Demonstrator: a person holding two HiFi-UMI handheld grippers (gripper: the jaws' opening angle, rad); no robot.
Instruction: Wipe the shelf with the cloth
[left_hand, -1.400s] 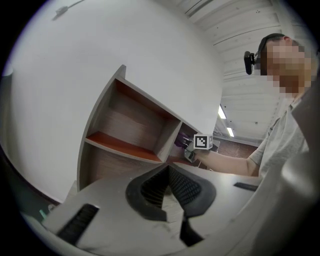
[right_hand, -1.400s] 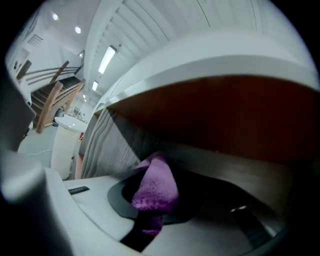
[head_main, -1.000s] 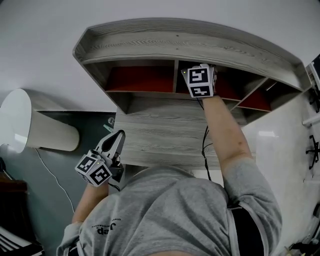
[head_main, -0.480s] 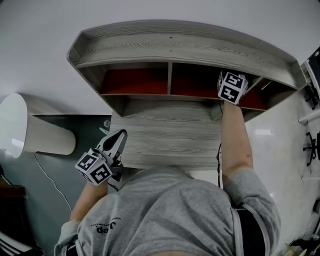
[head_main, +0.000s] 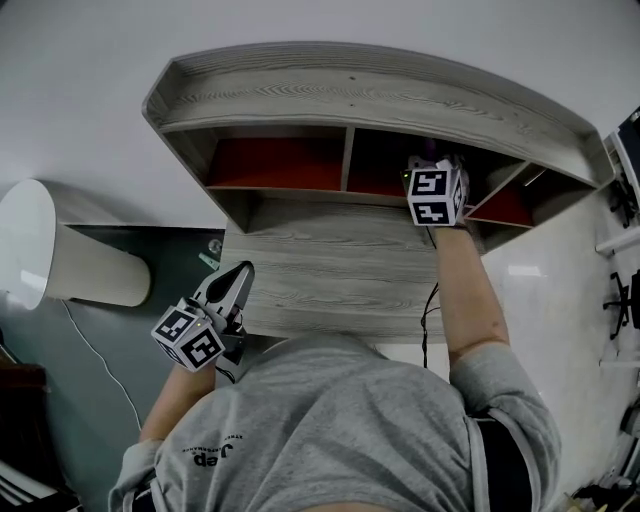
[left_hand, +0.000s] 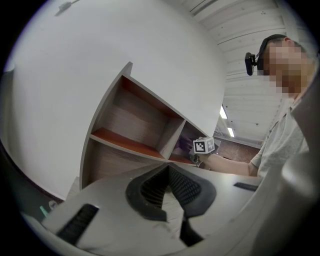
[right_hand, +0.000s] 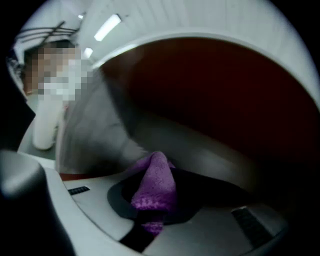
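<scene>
At far left of the head view:

1. White cylinder (head_main: 62, 258). Smooth, round-ended, lying on its side. Not part of the task.

2. Left gripper (head_main: 232, 282), lower left of centre. Grey plastic body with black ribbed pads and a checkered marker cube at its rear. The jaws are drawn together at the tips with nothing between them. It is held below the front edge of the shelf, well apart from the work.

3. Shelf (head_main: 320, 270), centre, spanning most of the frame. Grey board with printed wood grain, a shallow raised rim along the top and a flat lower panel. Dividers split it into open compartments with red-brown floors. The long axis runs left to right across the frame, and a wiping stroke would likely follow it.

4. Right gripper (right_hand: 152, 202), upper right of centre. It reaches into the middle compartment near its right-hand divider. The jaws are clamped on the cloth. This is much the nearer hand to the work.

5. Cloth (right_hand: 156, 182). Purple, napped, soft, bunched into a narrow fold. It stands forward out of the jaws, pointing deeper into the compartment. It appears to meet the panel ahead, though the right gripper view is too blurred and dim to confirm contact.
</scene>
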